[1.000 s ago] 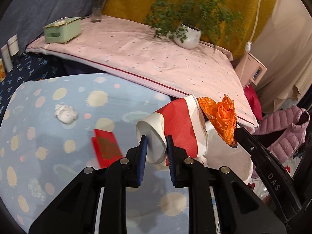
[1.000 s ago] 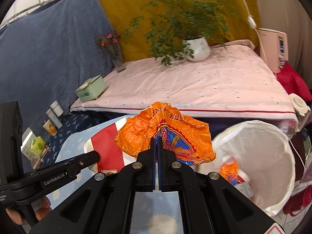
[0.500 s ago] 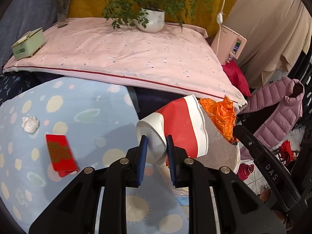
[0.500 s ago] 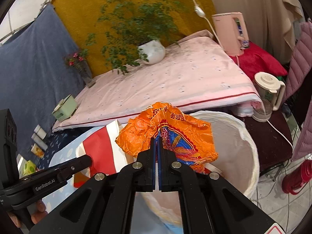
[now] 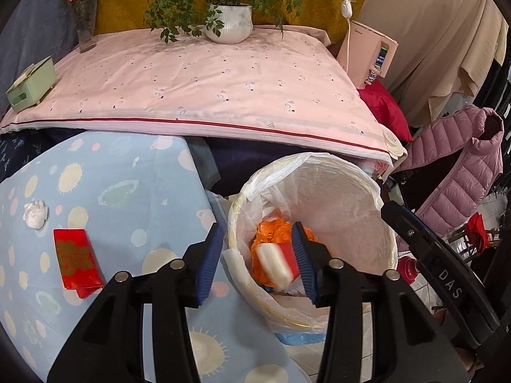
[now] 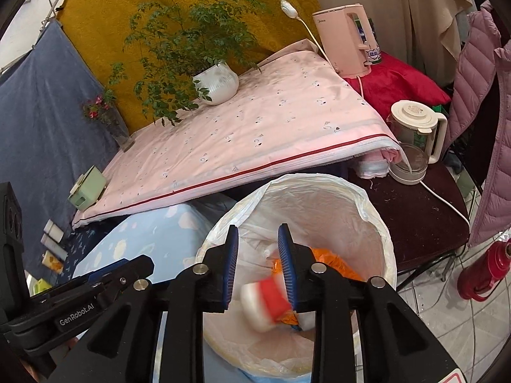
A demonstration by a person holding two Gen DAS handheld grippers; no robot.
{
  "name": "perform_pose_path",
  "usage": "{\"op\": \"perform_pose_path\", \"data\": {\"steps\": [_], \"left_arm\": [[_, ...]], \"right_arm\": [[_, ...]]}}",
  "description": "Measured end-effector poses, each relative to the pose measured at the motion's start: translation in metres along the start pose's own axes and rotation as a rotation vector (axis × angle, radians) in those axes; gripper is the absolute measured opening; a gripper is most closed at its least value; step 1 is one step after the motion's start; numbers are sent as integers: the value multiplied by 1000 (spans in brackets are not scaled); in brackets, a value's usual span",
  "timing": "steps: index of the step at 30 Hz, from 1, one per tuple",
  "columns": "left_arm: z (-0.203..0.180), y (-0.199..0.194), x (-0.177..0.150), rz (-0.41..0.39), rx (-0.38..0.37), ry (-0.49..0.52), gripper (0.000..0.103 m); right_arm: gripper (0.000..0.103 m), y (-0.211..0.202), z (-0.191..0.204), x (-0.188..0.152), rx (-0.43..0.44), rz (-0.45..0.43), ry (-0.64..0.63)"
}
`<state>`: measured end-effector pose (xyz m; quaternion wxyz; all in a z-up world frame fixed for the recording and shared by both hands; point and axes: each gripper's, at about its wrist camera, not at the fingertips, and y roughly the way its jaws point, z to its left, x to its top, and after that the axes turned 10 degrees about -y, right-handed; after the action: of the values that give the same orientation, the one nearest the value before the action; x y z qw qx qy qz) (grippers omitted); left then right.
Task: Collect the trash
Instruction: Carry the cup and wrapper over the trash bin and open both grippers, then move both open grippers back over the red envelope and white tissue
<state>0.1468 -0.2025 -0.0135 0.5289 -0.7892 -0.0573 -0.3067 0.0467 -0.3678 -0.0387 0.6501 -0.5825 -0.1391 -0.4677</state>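
Left gripper [image 5: 257,255]: poised over the edge of the bin, its blue-padded jaws parting, nothing pressed between them.
Right gripper [image 6: 258,263]: poised over the bin mouth, jaws likewise parting and gripping nothing.
Red-and-white paper cup [image 5: 278,265]: lies on its side inside the bin, blurred in both views; whether it is at rest or in mid-fall cannot be told.
Orange plastic bag [image 5: 271,234]: crumpled in the bin, under and behind the cup.
Waste bin [image 5: 367,198]: round and pale, lined with a thin white plastic bag, standing on the floor against the corner of the blue table.
Blue tablecloth [image 5: 127,185]: sun-and-planet print, covering the near table to the left of the bin.
Red packet [image 5: 76,257]: flat on the blue cloth, well apart from the bin.
White crumpled tissue [image 5: 35,214]: on the blue cloth just beyond the red packet, near the table's left edge.
Pink-covered table [image 5: 207,89]: behind the bin, carrying a potted plant [image 5: 228,27], a vase of flowers [image 5: 84,16] and a green box [image 5: 30,84].
Kettle [image 6: 415,140]: on a dark stool to the right of the bin.
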Motion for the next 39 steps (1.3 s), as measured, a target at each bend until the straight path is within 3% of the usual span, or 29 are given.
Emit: {"op": "perform_pose_path", "data": {"steps": [2, 26, 39], "left_arm": [[1, 1, 0, 1, 4, -2, 44], [42, -16, -6, -22, 39, -75, 47], [89, -32, -12, -66, 115, -139, 53]], "right_arm": [[33, 1, 1, 0, 0, 0, -1], [42, 2, 35, -6, 3, 19, -79], [51, 9, 72, -15, -27, 53, -181]]}}
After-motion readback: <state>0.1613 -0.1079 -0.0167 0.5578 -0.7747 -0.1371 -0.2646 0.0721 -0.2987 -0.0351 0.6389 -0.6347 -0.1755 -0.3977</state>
